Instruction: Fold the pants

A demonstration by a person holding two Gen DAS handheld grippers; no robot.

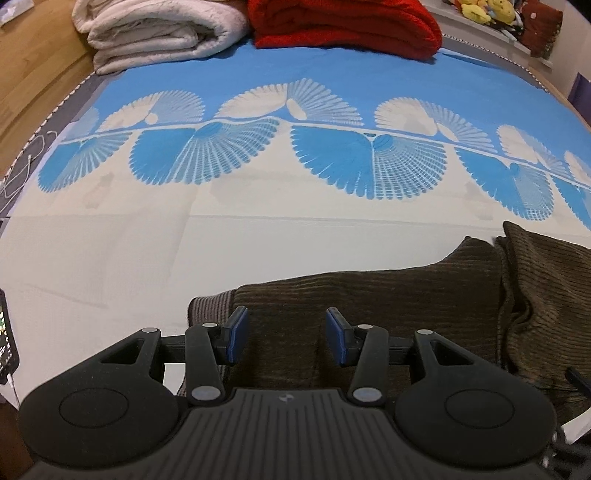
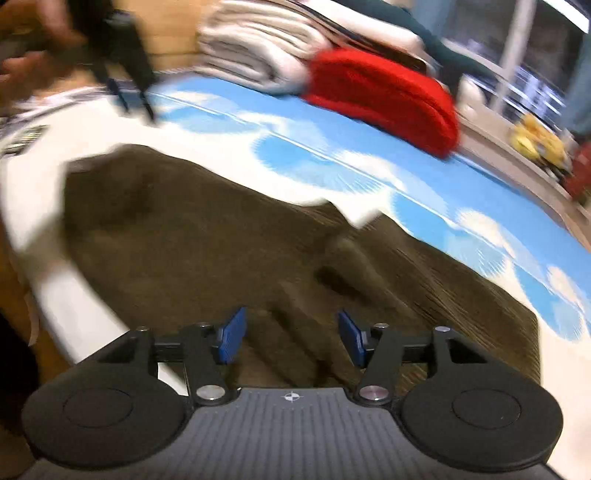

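Note:
Brown corduroy pants [image 1: 369,295] lie on the bed sheet [image 1: 147,251], partly folded, with a bunched thicker part at the right. My left gripper [image 1: 287,334] hovers over their left end, open, and nothing is pinched between its blue pads. In the blurred right wrist view the pants [image 2: 203,240] spread across the middle. My right gripper [image 2: 291,336] stands open above them, and only flat fabric shows between its pads. The left gripper [image 2: 136,105], held by a hand, appears at the upper left of that view.
A folded white blanket [image 1: 155,33] and a folded red blanket [image 1: 343,26] sit at the far end of the bed. Plush toys [image 1: 487,11] line a ledge at the back right. A phone [image 1: 5,339] and a cable [image 1: 22,173] lie at the left edge.

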